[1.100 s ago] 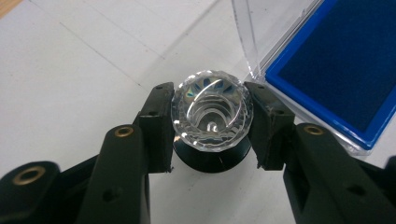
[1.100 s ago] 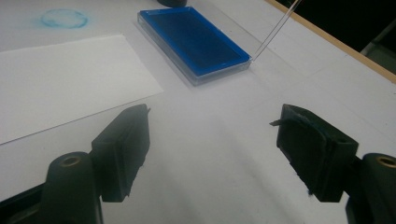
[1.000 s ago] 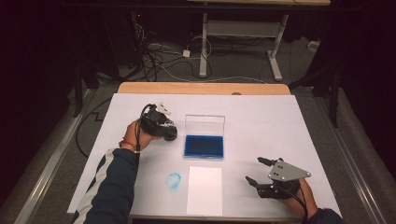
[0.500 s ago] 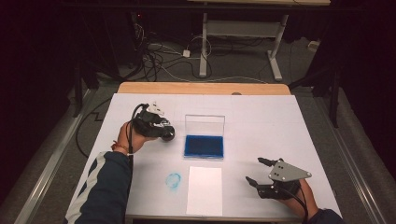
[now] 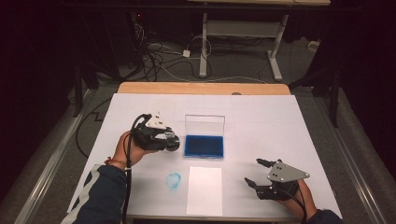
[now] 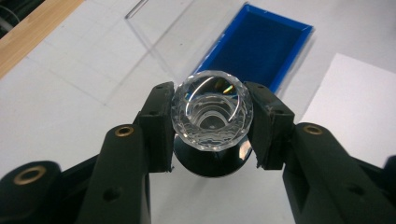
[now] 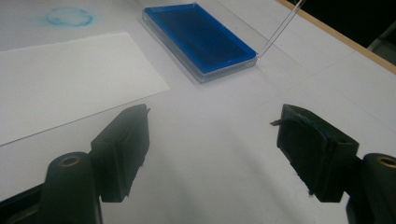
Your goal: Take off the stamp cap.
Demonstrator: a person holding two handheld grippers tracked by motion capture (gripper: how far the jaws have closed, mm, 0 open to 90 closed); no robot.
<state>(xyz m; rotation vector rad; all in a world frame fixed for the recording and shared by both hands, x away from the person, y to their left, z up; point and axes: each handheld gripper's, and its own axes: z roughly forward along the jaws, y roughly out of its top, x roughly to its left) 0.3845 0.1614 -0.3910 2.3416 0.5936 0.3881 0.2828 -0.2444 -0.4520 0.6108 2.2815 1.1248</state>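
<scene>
A: Two claws are in play. The left claw (image 6: 211,126) has its jaws closed on a faceted clear stamp (image 6: 211,109), one pad on each side of the crystal-like knob, held in the air just left of the blue ink pad (image 5: 203,145) with its clear lid (image 5: 204,125) stood up.

B: And the right claw (image 5: 256,172)?

A: It rests at the near right of the tabletop (image 5: 261,116), jaws apart with nothing between them.

B: How would that stamp handle?

A: I'd judge it hard, smooth and fairly light. The facets look slippery and chippable, so squeezing across the widest part of the knob, as now, seems safest. The dark base (image 6: 208,164) below should stay free for pressing.

B: What else is nearby?

A: A white sheet (image 5: 204,190) in front of the ink pad, and a blue ring mark (image 5: 173,180) beside it.
</scene>
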